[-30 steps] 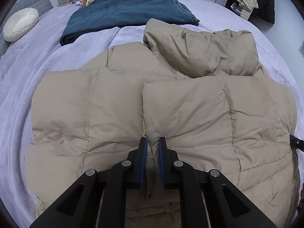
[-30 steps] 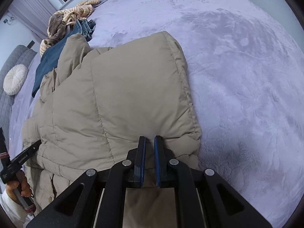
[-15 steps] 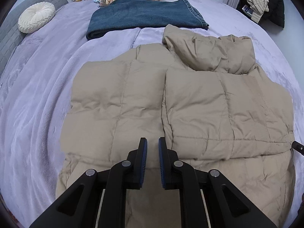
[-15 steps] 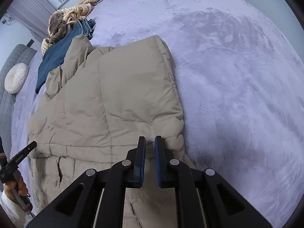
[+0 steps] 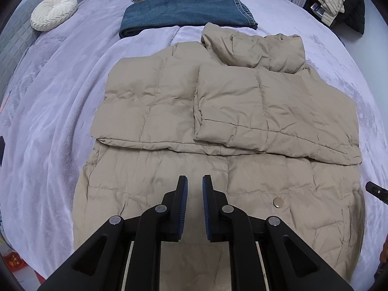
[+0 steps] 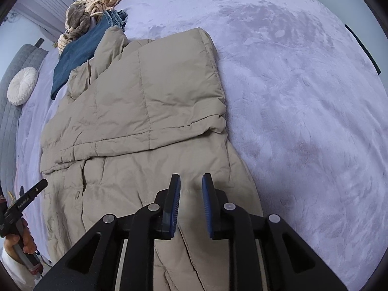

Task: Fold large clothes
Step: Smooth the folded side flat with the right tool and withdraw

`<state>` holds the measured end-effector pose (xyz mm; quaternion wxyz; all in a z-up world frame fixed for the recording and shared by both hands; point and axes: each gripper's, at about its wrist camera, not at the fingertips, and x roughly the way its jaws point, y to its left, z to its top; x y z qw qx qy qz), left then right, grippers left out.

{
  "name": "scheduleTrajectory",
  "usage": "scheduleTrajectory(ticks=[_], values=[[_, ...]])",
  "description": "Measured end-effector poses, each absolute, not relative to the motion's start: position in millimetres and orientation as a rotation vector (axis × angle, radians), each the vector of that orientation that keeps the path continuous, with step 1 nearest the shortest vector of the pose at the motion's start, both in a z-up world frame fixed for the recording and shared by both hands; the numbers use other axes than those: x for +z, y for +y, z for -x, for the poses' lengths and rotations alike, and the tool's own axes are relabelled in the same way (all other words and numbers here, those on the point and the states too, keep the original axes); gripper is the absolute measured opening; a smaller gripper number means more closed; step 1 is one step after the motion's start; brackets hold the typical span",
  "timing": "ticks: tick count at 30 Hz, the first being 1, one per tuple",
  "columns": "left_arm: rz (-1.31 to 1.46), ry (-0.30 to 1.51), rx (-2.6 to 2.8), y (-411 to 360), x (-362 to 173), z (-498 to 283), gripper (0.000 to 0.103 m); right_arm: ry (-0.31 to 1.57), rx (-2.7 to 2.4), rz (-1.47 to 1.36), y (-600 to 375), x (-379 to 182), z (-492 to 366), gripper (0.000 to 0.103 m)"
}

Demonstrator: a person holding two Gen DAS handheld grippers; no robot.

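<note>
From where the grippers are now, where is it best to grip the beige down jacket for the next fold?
Probably the near hem of the beige down jacket, one corner per gripper, coming from the near side. That lower part lies flat and single under the folded-over sleeves, so it can lift toward the collar.

Both grippers (left point(image 5: 194, 181), right point(image 6: 190, 180)) released jacket point(image 5: 218, 126), opened, pulled back; folded flap lies flat.

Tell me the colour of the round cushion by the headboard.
Cream white round cushion, clearest in the left wrist view.
</note>
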<state>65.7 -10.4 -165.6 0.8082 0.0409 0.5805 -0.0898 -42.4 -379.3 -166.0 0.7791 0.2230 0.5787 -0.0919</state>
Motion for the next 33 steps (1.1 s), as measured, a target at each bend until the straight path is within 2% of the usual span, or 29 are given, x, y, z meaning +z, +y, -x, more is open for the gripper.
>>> scheduleTrajectory(ticks=[1, 3, 10, 11, 12, 13, 15, 20, 23, 25, 28, 33], values=[[-0.089, 1.242, -0.193, -11, -162, -62, 0.014, 1.251, -0.197, -0.477, -378, -162, 45, 0.034], [-0.087, 1.247, -0.2, -12, -157, -57, 0.014, 1.246, -0.192, -0.474, -376, -156, 49, 0.041], [-0.07, 1.28, -0.193, -12, -145, -34, 0.014, 1.25, -0.17, -0.469, -371, -137, 63, 0.044], [-0.065, 1.283, -0.19, -11, -144, -30, 0.029, 1.25, -0.166, -0.466, -370, -135, 64, 0.045], [-0.062, 1.283, -0.182, -11, -141, -26, 0.053, 1.251, -0.161, -0.463, -369, -133, 66, 0.046], [-0.061, 1.273, -0.155, -10, -138, -21, 0.103, 1.251, -0.154, -0.461, -369, -131, 68, 0.046], [-0.062, 1.214, -0.12, -9, -126, -10, 0.102, 1.25, -0.142, -0.455, -367, -127, 72, 0.047], [-0.086, 1.197, -0.089, -8, -116, 10, 0.102, 1.255, -0.113, -0.422, -362, -121, 80, 0.049], [-0.069, 1.202, -0.093, -3, -112, 23, 0.102, 1.258, -0.097, -0.405, -358, -118, 86, 0.057], [-0.05, 1.224, -0.119, 1, -112, 31, 0.102, 1.256, -0.095, -0.405, -356, -115, 90, 0.068], [-0.045, 1.241, -0.121, 6, -114, 42, 0.102, 1.24, -0.085, -0.42, -352, -110, 98, 0.079], [-0.036, 1.264, -0.135, 19, -122, 55, 0.102, 1.234, -0.111, -0.433, -344, -109, 112, 0.08]])
